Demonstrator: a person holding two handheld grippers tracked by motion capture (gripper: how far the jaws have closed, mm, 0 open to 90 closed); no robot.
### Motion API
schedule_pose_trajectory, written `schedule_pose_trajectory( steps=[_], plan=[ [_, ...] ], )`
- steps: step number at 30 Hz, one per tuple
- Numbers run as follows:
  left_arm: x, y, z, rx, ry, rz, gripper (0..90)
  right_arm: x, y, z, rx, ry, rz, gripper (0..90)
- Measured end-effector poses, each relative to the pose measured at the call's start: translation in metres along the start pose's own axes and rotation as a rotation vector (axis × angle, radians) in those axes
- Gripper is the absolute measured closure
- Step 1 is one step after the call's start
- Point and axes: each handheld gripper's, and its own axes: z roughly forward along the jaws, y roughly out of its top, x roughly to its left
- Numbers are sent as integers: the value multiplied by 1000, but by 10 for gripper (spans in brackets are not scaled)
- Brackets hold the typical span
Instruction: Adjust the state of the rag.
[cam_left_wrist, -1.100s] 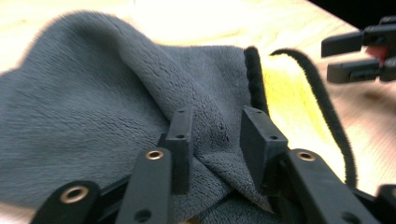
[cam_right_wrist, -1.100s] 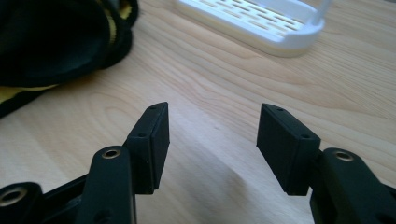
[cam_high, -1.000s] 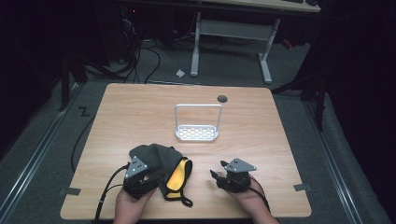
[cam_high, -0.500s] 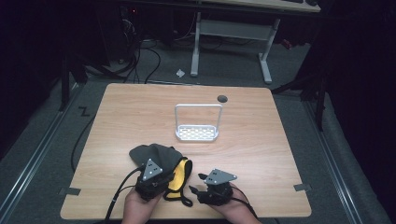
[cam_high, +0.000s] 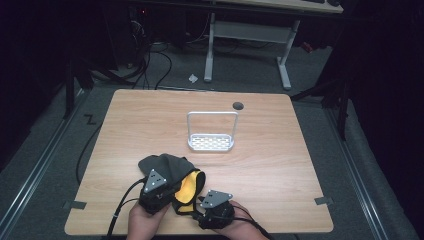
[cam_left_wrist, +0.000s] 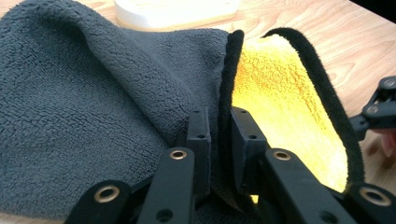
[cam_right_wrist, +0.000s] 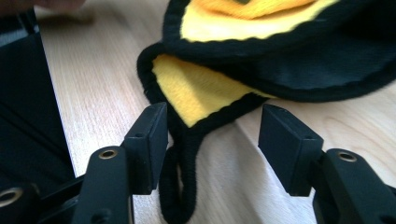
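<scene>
Grey-and-yellow fleece cloth (cam_high: 172, 175) lies crumpled at near edge of wooden table (cam_high: 280, 165), in front of white rack (cam_high: 211, 142). Left gripper (cam_left_wrist: 219, 140) has just been closing; jaws now pinch cloth's black-trimmed edge btwn them. Right gripper (cam_right_wrist: 212, 140) stands wide, unclenched, w/ cloth's corner and its black loop (cam_right_wrist: 180, 186) btwn jaws, pads not pressing.

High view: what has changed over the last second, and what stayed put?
The left gripper has just been closing and now pinches the black edge of the cloth. The right gripper, jaws open, slid left along the table's near edge to the cloth's corner loop. The white rack and table stayed as they were.
</scene>
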Motion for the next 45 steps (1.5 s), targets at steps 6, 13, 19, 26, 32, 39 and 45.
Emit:
schedule_pose_trajectory(
  steps=[6, 13, 19, 26, 32, 39, 45],
  plan=[
    [1, 1, -2, -5, 0, 4, 847, 0, -2, 1, 9, 4, -31, 677],
    [4, 3, -7, -20, -6, 7, 859, -5, -2, -5, 3, -23, -57, 849],
    [8, 3, -13, -35, -5, -2, 856, -19, -2, -14, -17, -52, -39, 853],
    [14, 1, -17, -38, -2, -15, 847, -45, -12, -23, 0, -96, 9, 853],
    [15, -3, -18, -21, 9, 6, 844, -68, -18, -36, -36, -142, 80, 852],
    [13, -4, -18, -17, -2, 5, 840, -88, -31, -53, -47, -228, 118, 853],
    [20, -5, -17, -15, 4, -8, 841, -110, -45, -69, -52, -311, 164, 852]
  ],
)
